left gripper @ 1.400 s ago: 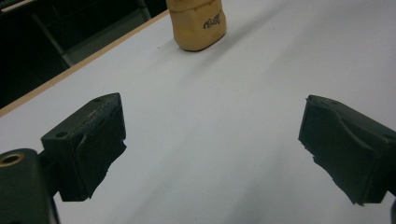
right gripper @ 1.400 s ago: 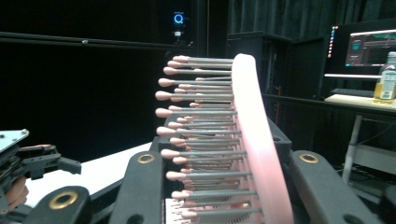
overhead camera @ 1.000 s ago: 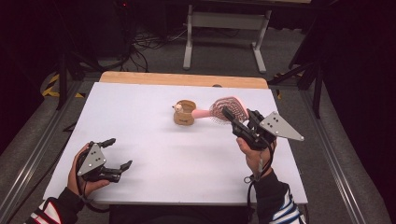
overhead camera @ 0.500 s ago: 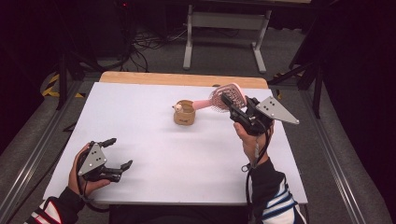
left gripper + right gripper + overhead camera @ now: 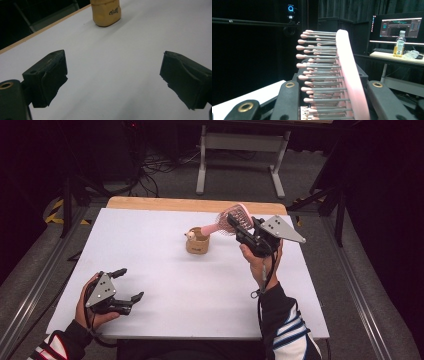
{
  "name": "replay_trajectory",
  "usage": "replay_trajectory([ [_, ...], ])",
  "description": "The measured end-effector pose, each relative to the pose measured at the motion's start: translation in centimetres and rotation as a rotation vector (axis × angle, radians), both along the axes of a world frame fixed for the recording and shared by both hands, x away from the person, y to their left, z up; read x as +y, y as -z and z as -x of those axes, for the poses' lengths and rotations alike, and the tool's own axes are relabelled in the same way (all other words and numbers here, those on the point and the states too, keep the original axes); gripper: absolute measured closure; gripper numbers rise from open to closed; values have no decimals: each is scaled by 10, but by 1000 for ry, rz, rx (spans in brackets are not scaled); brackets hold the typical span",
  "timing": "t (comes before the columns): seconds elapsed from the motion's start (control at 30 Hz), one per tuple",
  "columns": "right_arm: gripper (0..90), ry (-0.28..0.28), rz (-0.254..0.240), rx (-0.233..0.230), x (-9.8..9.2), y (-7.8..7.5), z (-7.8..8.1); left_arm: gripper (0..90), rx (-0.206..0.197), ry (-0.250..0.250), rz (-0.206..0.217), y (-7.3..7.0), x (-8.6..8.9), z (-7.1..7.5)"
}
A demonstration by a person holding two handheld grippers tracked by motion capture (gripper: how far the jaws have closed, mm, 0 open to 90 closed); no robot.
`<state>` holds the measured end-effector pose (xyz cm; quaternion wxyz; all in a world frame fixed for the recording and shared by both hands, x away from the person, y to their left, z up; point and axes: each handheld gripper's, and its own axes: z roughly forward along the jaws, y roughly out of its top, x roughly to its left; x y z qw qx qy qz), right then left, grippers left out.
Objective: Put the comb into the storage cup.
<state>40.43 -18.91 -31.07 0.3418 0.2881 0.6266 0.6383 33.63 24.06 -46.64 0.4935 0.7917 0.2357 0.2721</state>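
Two tongs in play. My right tongs (image 5: 239, 229) are clamped on the head of a pink hairbrush (image 5: 231, 216), lifted off the white surface (image 5: 165, 285); its handle slopes down-left to the rim of a small tan cup (image 5: 197, 244), handle tip at the cup mouth. Bristles (image 5: 317, 75) point left in the right gripper view. My left tongs (image 5: 127, 285) are spread wide, nothing between them, low over the near-left surface, well apart from the cup.

My black jaws hide the lower bristles of the pink plastic hairbrush (image 5: 347, 75); the frame's top edge crops the tan wooden cup (image 5: 106, 12).
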Motion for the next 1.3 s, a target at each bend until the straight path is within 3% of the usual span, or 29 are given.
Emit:
replay_trajectory([
  [0.27, 621, 2, -27, 48, 11, 14, -16, 84, 2, 4, -11, 1, -2, 0],
  [0.3, 621, 36, -7, 38, 15, 19, -18, 84, 1, 4, -12, 1, -2, 0],
  [0.43, 619, 30, -46, 59, 19, 25, -19, 83, 11, 8, -10, 2, -2, -1],
  [0.67, 617, 50, 9, 38, 32, 32, -16, 83, 17, 13, -18, 2, -5, 0],
  [0.93, 619, 77, 78, 59, 46, 47, -23, 82, 27, 13, -14, 4, -6, -2],
  [1.3, 620, 86, 76, 107, 50, 60, -31, 84, 27, 22, -18, 3, -6, -1],
])
